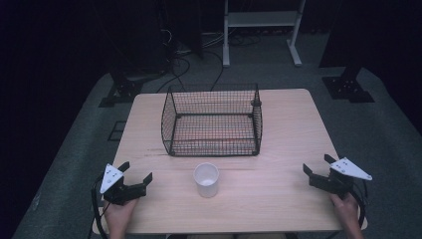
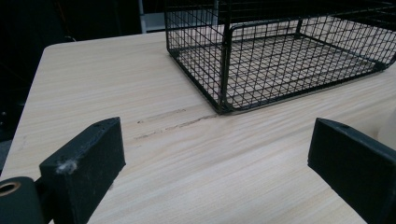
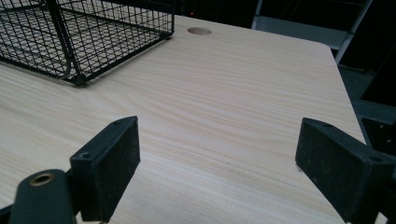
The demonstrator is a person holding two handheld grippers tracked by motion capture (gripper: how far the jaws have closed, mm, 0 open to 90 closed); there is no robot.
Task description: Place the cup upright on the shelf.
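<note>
— Just before the near edge of the counter (image 1: 278, 199), both tools sit low, each in a hand. The left tool (image 1: 135, 175) has its jaws spread wide with nothing between them; the right tool (image 1: 316, 165) is released the same way, bare wood showing between its pads in the right gripper view.

— And the white paper cup (image 1: 206, 179)?

— Upright on the counter, about midway between the two tools, mouth up, so its long axis runs straight up from the wood. From the cup, the left tool lies off to the left and the right tool farther off to the right. I'd judge the left one nearer.

— Which way would it have to go?

— Sideways toward the middle, jaws either side of the cup wall. A sliver of white at the right margin of the left gripper view may be the cup; I can't be sure.

— Beyond the cup?

— The black wire basket (image 1: 213, 121), just behind it, apart from it, open on top and seemingly empty.
</note>
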